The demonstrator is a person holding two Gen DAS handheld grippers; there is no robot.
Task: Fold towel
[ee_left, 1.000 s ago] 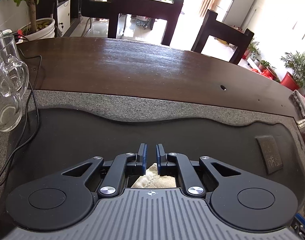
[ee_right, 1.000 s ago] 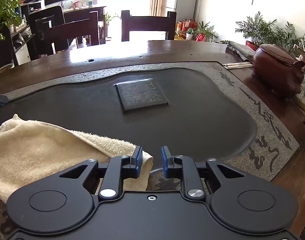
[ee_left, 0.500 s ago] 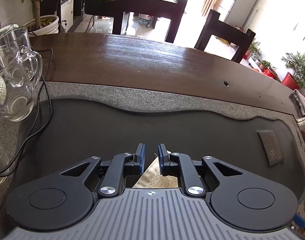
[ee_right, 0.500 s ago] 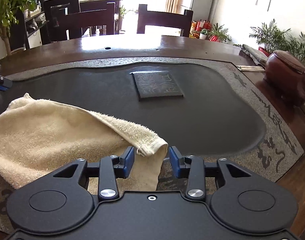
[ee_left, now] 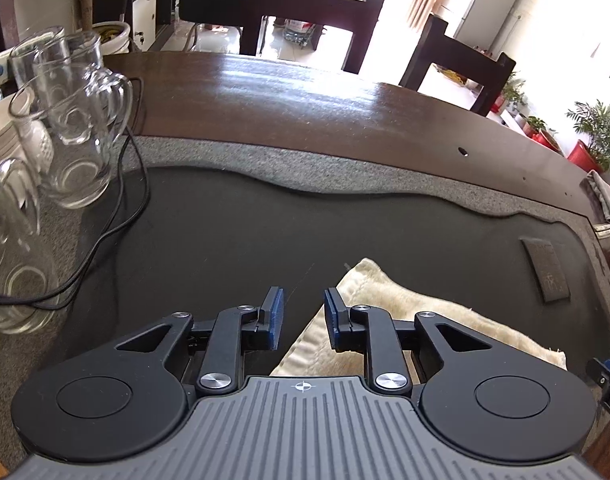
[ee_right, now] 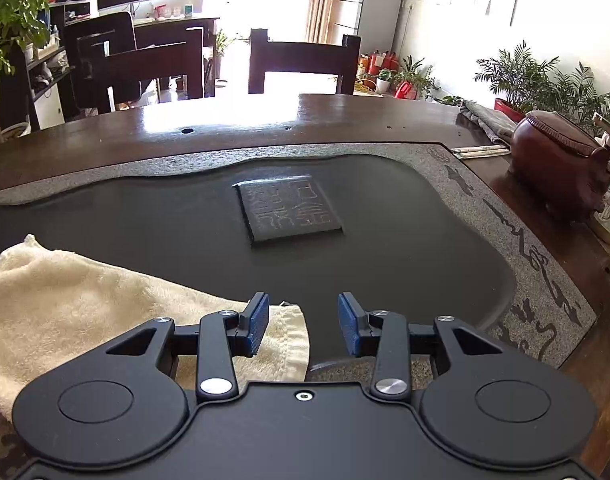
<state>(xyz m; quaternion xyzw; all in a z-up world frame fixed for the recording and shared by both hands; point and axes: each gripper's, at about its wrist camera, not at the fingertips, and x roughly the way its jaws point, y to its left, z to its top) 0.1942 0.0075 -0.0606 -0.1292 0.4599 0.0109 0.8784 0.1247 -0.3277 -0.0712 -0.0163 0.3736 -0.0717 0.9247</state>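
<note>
The cream terry-cloth towel (ee_right: pixel 85 304) lay slack on the dark stone tea tray (ee_right: pixel 405 248) set into the dark wooden tabletop (ee_left: pixel 305 112), bunched rather than flat. Both grippers were spread wide and nothing was held. The hemmed corner (ee_right: pixel 293 336) sat between the blue-padded fingers (ee_right: pixel 257 322) of the right gripper (ee_right: pixel 304 324), touching only the left pad. In the left wrist view the towel's edge (ee_left: pixel 305 344) ran under the left gripper (ee_left: pixel 304 318), near the right pad.

Risks, as judged:
- If the fingers were closed as placed, the corner could be missed or only a single ply caught; the cloth lay off-centre in both gaps.
- The towel was rumpled, so a fold made from that state would likely come out skewed, edges unmatched.
- The clear glass mugs (ee_left: pixel 77 132) and the thin black cable (ee_left: pixel 133 184) stood at the left of the tray; they could be snagged or toppled by a wide leftward sweep.
- The raised engraved stone tile (ee_right: pixel 291 210) lay beyond the towel; dragged cloth could be caught on its edge.
</note>
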